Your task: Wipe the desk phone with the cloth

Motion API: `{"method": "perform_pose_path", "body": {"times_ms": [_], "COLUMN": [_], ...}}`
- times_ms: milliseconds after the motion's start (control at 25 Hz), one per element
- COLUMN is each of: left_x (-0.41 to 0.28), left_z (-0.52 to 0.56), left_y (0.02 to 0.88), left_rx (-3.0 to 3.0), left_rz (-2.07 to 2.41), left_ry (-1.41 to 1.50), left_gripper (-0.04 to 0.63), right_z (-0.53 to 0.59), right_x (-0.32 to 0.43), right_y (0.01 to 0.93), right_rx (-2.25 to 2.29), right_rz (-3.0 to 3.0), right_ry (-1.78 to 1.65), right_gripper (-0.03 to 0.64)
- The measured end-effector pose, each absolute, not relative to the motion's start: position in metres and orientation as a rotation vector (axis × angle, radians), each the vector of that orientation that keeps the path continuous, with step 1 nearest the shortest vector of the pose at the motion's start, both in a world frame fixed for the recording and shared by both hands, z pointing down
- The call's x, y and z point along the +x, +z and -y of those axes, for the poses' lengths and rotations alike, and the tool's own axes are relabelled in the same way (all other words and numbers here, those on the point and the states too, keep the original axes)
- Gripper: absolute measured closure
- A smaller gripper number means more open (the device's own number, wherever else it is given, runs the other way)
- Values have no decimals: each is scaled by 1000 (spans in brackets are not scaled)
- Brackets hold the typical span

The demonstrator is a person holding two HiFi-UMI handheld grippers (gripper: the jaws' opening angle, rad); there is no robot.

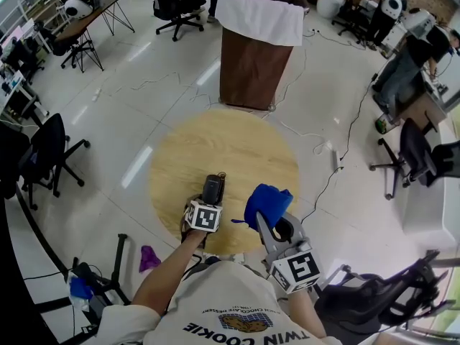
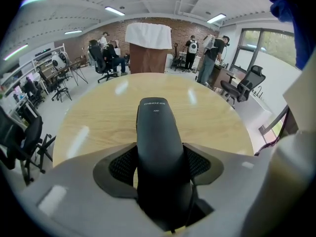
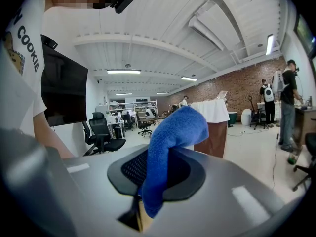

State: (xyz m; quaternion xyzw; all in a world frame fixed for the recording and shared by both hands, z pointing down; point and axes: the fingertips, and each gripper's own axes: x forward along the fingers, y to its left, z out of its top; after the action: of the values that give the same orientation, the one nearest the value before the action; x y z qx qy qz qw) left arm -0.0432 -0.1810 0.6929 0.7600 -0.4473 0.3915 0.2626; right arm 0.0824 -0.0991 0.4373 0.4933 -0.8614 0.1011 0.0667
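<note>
Shirt (image 1: 228,320) at bottom of head view reads "TWIN COOKIE", upside down; small white print atop the black handset (image 2: 159,147) is too fine to read.

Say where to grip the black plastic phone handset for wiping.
Grip the black plastic phone handset at one end, jaws across its narrow sides, coming along its length, as the left gripper does; the long slim body sticks out for the blue cloth.
</note>
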Motion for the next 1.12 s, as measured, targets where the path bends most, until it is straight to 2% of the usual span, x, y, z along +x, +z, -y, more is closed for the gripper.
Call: {"method": "perform_pose_path", "body": {"times_ms": [600, 920, 1120], "left_x": [-40, -41, -41], "left_z": [177, 175, 178], "left_y": [692, 684, 671], "left_rx": [2107, 2144, 2181], "left_rz": [1205, 1216, 1241], "left_ry": [1098, 1046, 1011], "left_gripper": [296, 229, 229], "right_z": [92, 90, 90], "right_x": [79, 75, 74], "right_y": [443, 445, 446], "right_rx": [1476, 1458, 1456], "right_rz": [2596, 2602, 2607], "right_ry": [344, 352, 357], "right_gripper": [558, 558, 558]}}
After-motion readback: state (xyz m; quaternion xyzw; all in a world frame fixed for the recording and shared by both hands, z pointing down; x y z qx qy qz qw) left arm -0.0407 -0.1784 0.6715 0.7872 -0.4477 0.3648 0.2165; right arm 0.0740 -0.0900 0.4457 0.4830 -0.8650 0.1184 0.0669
